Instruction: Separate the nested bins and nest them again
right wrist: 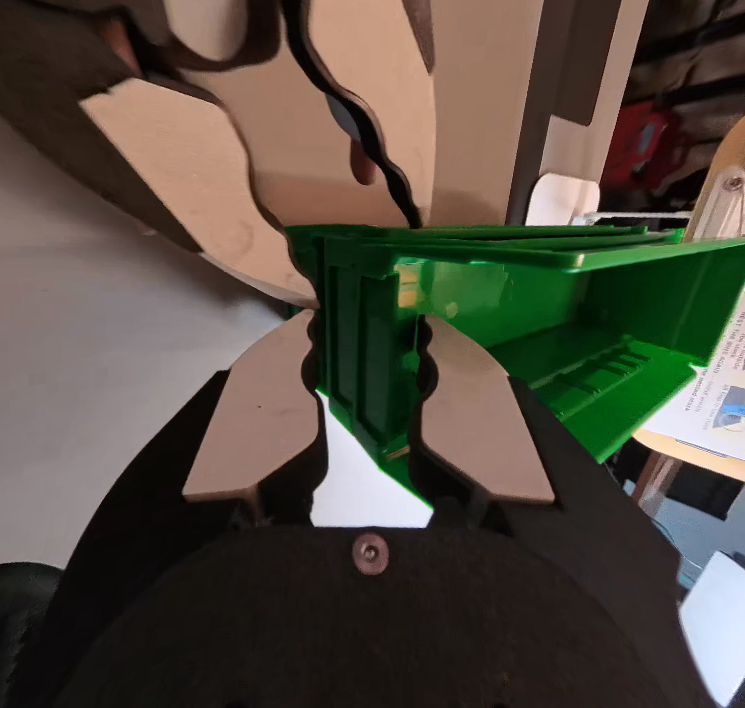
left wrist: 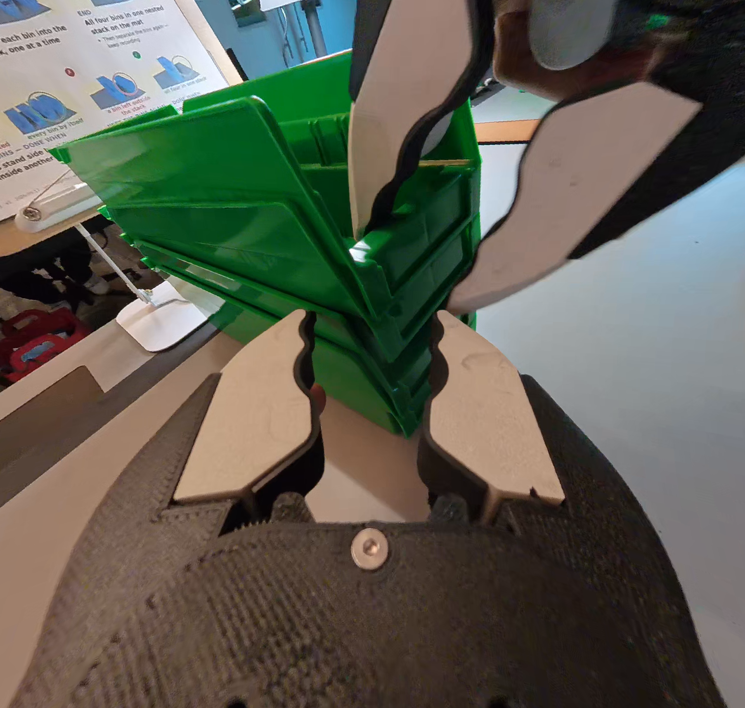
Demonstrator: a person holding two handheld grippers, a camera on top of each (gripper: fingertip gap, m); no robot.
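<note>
- The left wrist view shows the left tongs [left wrist: 373, 317] part open astride a corner edge of the green nested bins [left wrist: 225, 212], pads touching or just beside the stack's lower layers; whether they actually pinch cannot be told.
- That view alone shows the right tongs [left wrist: 407, 269] coming down from above, one finger [left wrist: 387, 124] inside the top bin, the other outside its end wall.
- It also shows an instruction sheet [left wrist: 80, 63] on a stand, beyond the bins and left of the left tongs.
- The right wrist view shows the right tongs [right wrist: 369, 321] closed on the end walls of the nested bins [right wrist: 564, 325], one pad inside the open cavity.
- Only here is the top bin's interior seen: glossy green, ribbed floor, open front facing away from the right tongs.
- The left tongs [right wrist: 363, 261] appear beyond, at the same corner.
- The bins sit between both tongs on the pale worktop [right wrist: 100, 346], several rims stacked closely.
</note>
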